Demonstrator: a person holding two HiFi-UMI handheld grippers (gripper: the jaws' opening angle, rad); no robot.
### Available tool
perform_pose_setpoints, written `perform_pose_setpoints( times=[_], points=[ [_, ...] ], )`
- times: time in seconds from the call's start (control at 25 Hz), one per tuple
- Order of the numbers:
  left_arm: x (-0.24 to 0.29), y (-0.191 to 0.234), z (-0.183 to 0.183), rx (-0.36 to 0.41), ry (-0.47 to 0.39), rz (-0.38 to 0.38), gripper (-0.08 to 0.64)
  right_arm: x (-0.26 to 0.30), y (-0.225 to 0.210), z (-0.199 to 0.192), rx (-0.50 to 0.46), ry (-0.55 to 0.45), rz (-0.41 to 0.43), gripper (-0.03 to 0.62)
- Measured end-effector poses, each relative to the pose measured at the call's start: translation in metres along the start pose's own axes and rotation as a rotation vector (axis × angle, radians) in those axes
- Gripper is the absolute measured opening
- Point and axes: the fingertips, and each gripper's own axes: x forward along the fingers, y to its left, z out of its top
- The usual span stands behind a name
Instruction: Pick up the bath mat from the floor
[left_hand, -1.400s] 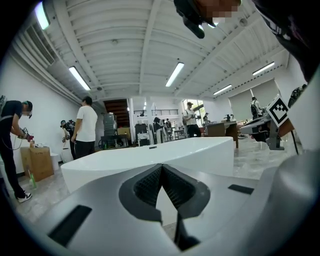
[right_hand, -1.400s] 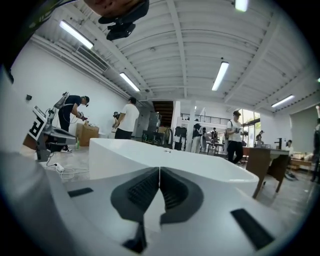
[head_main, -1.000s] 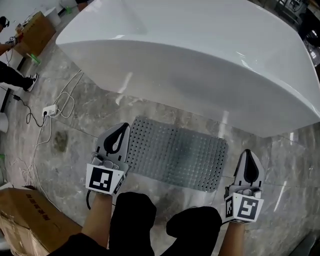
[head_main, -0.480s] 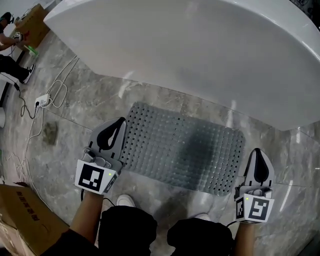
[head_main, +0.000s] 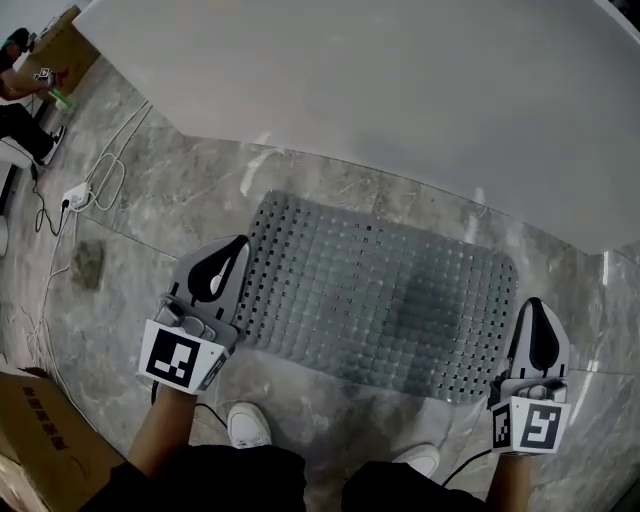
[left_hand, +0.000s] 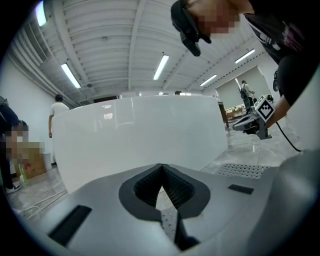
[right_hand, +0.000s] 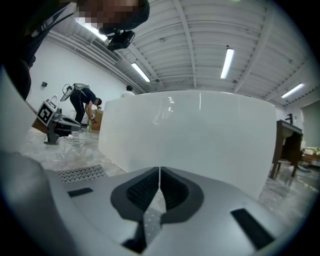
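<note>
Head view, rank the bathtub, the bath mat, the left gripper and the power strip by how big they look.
1. bathtub
2. bath mat
3. left gripper, though it sits nearer the camera
4. power strip

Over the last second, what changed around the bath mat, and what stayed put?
Both claws came down toward the floor: the left claw by the left end of the bath mat, the right claw by its right end. Nothing was gripped or released, and both claws stayed shut and empty. The mat still lies flat beside the white tub.
</note>
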Motion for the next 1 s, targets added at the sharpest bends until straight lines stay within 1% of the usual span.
perform_pose_setpoints(
  times=[0.2,0.28,0.36,0.44,0.48,0.52,0.56,0.6,0.64,0.72,0.8,0.88,0.96,1.0],
  points=[
    [-0.006,-0.002,-0.028,-0.009,0.054,-0.013,0.005,-0.004,0.006,-0.03,0.009,0.049,0.003,0.023],
    [-0.01,0.002,-0.037,-0.039,0.081,0.0,0.005,-0.01,0.006,-0.036,0.011,0.072,0.003,0.023],
    [-0.012,0.007,-0.048,-0.073,0.118,0.008,0.005,-0.014,0.002,-0.043,0.028,0.089,-0.003,0.023],
    [-0.012,0.008,-0.063,-0.082,0.176,-0.007,0.014,-0.016,-0.002,-0.051,0.026,0.112,-0.006,0.025],
    [-0.011,0.008,-0.073,-0.088,0.214,-0.024,0.052,-0.016,-0.003,-0.056,0.019,0.128,0.0,0.029],
    [-0.01,0.007,-0.084,-0.099,0.256,-0.044,0.138,-0.017,-0.003,-0.061,0.019,0.151,0.013,0.064],
    [-0.009,0.007,-0.095,-0.11,0.297,-0.062,0.197,-0.019,-0.005,-0.069,0.029,0.182,0.026,0.132],
    [-0.008,0.006,-0.105,-0.119,0.336,-0.074,0.212,-0.021,-0.007,-0.078,0.047,0.217,0.033,0.174],
    [-0.008,0.006,-0.117,-0.126,0.376,-0.082,0.221,-0.023,-0.01,-0.089,0.064,0.258,0.033,0.194],
    [-0.007,0.008,-0.145,-0.149,0.47,-0.085,0.27,-0.026,-0.017,-0.117,0.087,0.353,0.026,0.227],
    [-0.007,0.01,-0.179,-0.212,0.573,-0.079,0.315,-0.028,-0.022,-0.15,0.11,0.46,0.031,0.253],
    [-0.009,0.012,-0.212,-0.286,0.668,-0.077,0.353,-0.028,-0.024,-0.186,0.157,0.571,0.049,0.272],
    [-0.015,0.015,-0.237,-0.327,0.744,-0.072,0.37,-0.026,-0.024,-0.214,0.209,0.652,0.055,0.285],
    [-0.017,0.016,-0.248,-0.337,0.776,-0.069,0.371,-0.025,-0.026,-0.224,0.219,0.682,0.049,0.287]
  ],
)
